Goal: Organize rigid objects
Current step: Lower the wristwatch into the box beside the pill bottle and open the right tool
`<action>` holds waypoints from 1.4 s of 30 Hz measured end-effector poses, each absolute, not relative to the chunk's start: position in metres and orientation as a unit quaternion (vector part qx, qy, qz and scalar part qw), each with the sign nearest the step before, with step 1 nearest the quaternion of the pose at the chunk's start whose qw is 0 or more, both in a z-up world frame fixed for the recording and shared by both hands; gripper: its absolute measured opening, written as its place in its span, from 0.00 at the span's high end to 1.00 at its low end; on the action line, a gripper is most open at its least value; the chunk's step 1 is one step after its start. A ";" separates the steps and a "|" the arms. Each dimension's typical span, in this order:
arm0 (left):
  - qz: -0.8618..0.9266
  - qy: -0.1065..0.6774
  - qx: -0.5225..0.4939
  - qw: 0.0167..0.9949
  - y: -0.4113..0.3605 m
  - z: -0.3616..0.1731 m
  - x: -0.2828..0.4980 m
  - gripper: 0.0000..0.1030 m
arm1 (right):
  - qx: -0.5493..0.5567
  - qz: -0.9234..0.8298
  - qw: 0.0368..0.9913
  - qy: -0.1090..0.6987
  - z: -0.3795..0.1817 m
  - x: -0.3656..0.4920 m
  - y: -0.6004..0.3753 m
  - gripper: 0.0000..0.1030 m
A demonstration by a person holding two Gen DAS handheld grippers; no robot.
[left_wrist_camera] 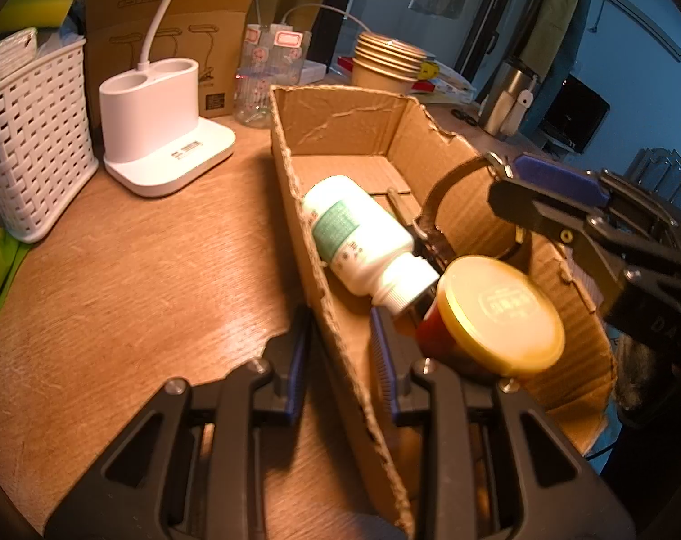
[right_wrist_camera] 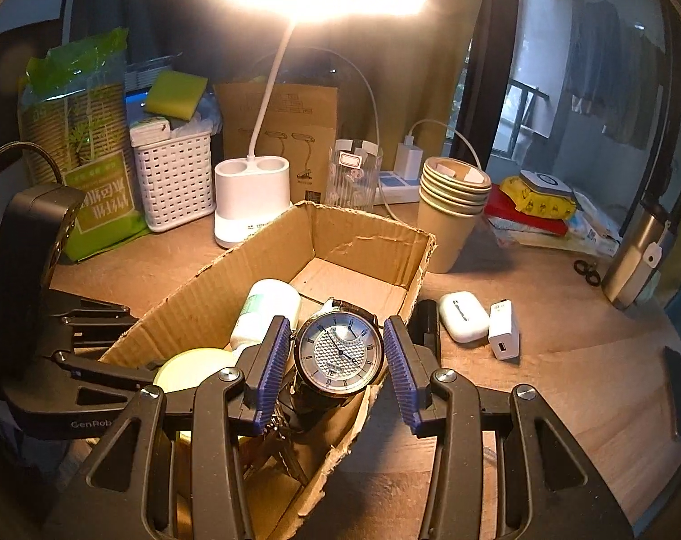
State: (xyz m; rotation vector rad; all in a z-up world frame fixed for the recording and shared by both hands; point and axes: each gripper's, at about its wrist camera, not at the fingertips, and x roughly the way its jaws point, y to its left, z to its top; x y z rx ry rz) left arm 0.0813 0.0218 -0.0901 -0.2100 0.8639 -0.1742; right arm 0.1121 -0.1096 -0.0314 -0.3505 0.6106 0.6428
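A torn-edged cardboard box (left_wrist_camera: 340, 121) (right_wrist_camera: 363, 243) sits on the wooden desk. My left gripper (left_wrist_camera: 340, 355) is shut on its near side wall, one blue pad outside and one inside. Inside the box lie a white pill bottle (left_wrist_camera: 363, 234) (right_wrist_camera: 263, 315) and a jar with a yellow lid (left_wrist_camera: 498, 310) (right_wrist_camera: 191, 369). My right gripper (right_wrist_camera: 338, 360) (left_wrist_camera: 507, 180) is shut on a wristwatch (right_wrist_camera: 338, 351) with a silver dial and dark strap (left_wrist_camera: 435, 198). It holds the watch above the box's near end.
On the desk right of the box lie a white earbud case (right_wrist_camera: 464, 317), a white charger (right_wrist_camera: 504, 328) and a black item (right_wrist_camera: 428, 324). Behind stand stacked paper cups (right_wrist_camera: 453, 207), a lit desk lamp's base (right_wrist_camera: 250, 198), a white basket (right_wrist_camera: 173, 175) and a metal flask (right_wrist_camera: 637, 261).
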 end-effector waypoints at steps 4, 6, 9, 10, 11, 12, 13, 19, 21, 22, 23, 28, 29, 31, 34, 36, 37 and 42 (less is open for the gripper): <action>-0.084 0.417 -0.101 0.899 0.022 -0.090 0.081 0.72 | -0.175 0.306 0.887 0.297 -0.032 0.110 -0.111 0.56; -0.084 0.417 -0.101 0.899 0.022 -0.090 0.081 0.72 | -0.176 0.307 0.886 0.299 -0.033 0.108 -0.113 0.56; -0.084 0.417 -0.100 0.899 0.021 -0.090 0.081 0.72 | -0.176 0.310 0.885 0.301 -0.034 0.105 -0.115 0.56; -0.084 0.417 -0.102 0.899 0.022 -0.090 0.081 0.72 | -0.175 0.310 0.884 0.302 -0.033 0.104 -0.117 0.56; -0.084 0.417 -0.102 0.899 0.022 -0.090 0.081 0.72 | -0.174 0.310 0.884 0.303 -0.033 0.104 -0.118 0.56; -0.084 0.417 -0.101 0.899 0.022 -0.090 0.081 0.72 | -0.174 0.309 0.885 0.302 -0.033 0.104 -0.119 0.56; -0.084 0.417 -0.102 0.899 0.022 -0.090 0.081 0.72 | -0.173 0.308 0.886 0.301 -0.032 0.104 -0.120 0.55; -0.084 0.417 -0.101 0.899 0.021 -0.090 0.081 0.72 | -0.124 0.285 0.906 0.289 -0.022 0.117 -0.135 0.55; -0.084 0.417 -0.101 0.899 0.022 -0.090 0.081 0.72 | -0.124 0.276 0.906 0.296 -0.025 0.122 -0.136 0.54; -0.084 0.417 -0.101 0.899 0.022 -0.090 0.081 0.72 | -0.125 0.271 0.905 0.303 -0.029 0.126 -0.135 0.54; -0.084 0.417 -0.101 0.899 0.022 -0.090 0.081 0.72 | -0.126 0.268 0.905 0.307 -0.031 0.127 -0.135 0.54; -0.084 0.417 -0.103 0.899 0.020 -0.090 0.081 0.72 | -0.134 0.247 0.905 0.321 -0.041 0.134 -0.137 0.54; -0.084 0.417 -0.102 0.899 0.020 -0.090 0.081 0.72 | -0.137 0.243 0.904 0.324 -0.043 0.135 -0.136 0.54; -0.084 0.417 -0.103 0.899 0.020 -0.090 0.081 0.72 | -0.142 0.238 0.903 0.329 -0.047 0.136 -0.136 0.54; -0.085 0.417 -0.102 0.899 0.020 -0.090 0.081 0.72 | -0.144 0.239 0.900 0.335 -0.050 0.137 -0.137 0.54; -0.085 0.417 -0.103 0.899 0.020 -0.090 0.081 0.72 | -0.137 0.243 0.899 0.336 -0.050 0.138 -0.138 0.52; -0.085 0.417 -0.103 0.899 0.019 -0.090 0.081 0.72 | -0.137 0.242 0.900 0.335 -0.050 0.138 -0.138 0.51; -0.086 0.418 -0.104 0.898 0.019 -0.090 0.081 0.72 | -0.124 0.245 0.903 0.329 -0.046 0.137 -0.142 0.48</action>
